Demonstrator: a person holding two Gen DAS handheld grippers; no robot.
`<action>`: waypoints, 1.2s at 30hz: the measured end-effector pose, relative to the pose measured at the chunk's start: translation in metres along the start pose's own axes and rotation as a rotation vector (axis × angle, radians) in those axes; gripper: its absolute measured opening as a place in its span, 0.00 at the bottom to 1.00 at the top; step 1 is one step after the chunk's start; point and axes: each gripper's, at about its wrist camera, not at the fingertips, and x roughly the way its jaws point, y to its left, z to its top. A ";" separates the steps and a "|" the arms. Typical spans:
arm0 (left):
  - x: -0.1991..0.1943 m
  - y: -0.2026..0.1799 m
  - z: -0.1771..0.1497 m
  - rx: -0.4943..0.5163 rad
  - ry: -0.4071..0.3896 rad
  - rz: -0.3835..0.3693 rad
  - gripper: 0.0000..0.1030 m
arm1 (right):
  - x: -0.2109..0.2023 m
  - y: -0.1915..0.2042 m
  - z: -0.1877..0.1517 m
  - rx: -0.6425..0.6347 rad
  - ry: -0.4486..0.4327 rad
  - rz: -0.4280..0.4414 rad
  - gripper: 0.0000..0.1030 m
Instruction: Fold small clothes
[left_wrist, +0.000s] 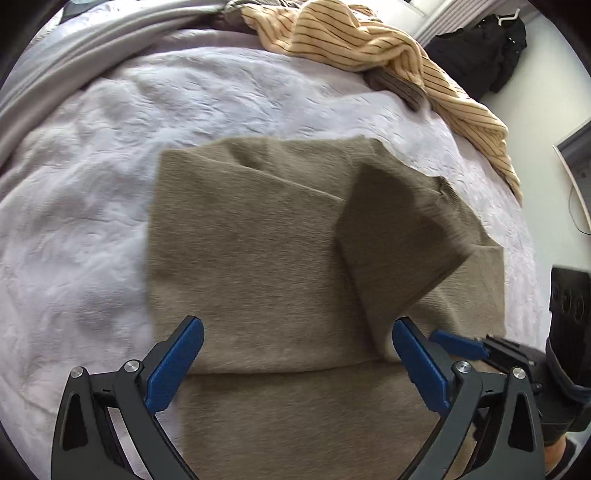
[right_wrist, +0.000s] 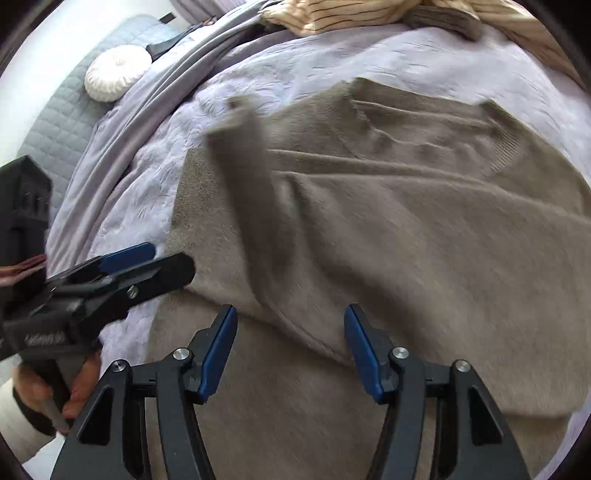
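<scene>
A taupe knit sweater (left_wrist: 255, 254) lies on a pale lavender bedspread (left_wrist: 77, 206), its sleeves folded in across the body. One folded sleeve (left_wrist: 391, 236) stands up a little at the right. My left gripper (left_wrist: 295, 354) is open and empty, just above the sweater's near part. My right gripper (right_wrist: 290, 347) is open and empty over the same sweater (right_wrist: 424, 240), where a blurred sleeve (right_wrist: 251, 192) lies across its left side. The right gripper's fingertips (left_wrist: 458, 341) show at the lower right of the left wrist view. The left gripper (right_wrist: 147, 262) shows at the left of the right wrist view.
A tan striped garment (left_wrist: 369, 44) lies bunched at the bed's far edge, with a grey ribbed piece (left_wrist: 399, 86) beside it. A round white cushion (right_wrist: 116, 72) sits on a grey quilted seat (right_wrist: 62, 122) beyond the bed. Dark clothes (left_wrist: 484, 51) hang by the wall.
</scene>
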 end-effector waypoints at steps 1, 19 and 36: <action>0.003 -0.003 0.002 -0.003 0.006 -0.015 0.99 | -0.004 -0.011 -0.005 0.034 -0.003 -0.004 0.62; 0.014 -0.007 0.011 -0.018 0.036 -0.031 0.08 | -0.087 -0.200 -0.075 0.792 -0.330 0.053 0.06; 0.017 -0.022 0.005 0.040 0.026 0.027 0.08 | -0.073 -0.202 -0.070 0.784 -0.336 0.199 0.06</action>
